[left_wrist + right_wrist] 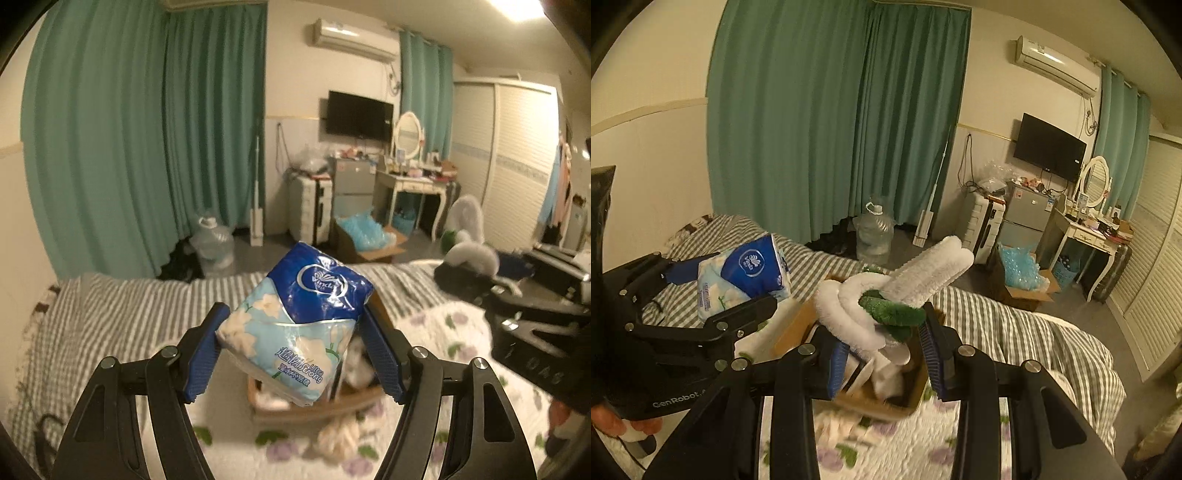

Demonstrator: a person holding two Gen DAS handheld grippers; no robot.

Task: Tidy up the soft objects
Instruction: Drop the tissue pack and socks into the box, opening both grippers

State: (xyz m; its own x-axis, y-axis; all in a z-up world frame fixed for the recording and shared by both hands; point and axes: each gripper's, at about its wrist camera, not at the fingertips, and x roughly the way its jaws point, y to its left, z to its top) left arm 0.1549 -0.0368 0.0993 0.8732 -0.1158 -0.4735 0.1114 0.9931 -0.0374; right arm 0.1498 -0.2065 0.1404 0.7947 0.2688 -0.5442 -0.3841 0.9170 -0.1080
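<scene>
Blue pads of the left hand-held gripper [295, 350] were clamped on a tissue pack [299, 317]; the right hand-held gripper [884, 360] was clenched on a white-and-green plush toy [886, 302] above a cardboard box [879, 406].

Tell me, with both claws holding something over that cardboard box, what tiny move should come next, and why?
Probably lower the left gripper a little and release. It is shut on the tissue pack, which hangs right above the cardboard box on the bed. The right gripper holds the fuzzy white-and-green toy just beside it, so one item should go first.

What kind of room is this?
Most likely a bedroom: there is a bed with a striped cover, a dressing table with an oval mirror, and a wardrobe.
</scene>
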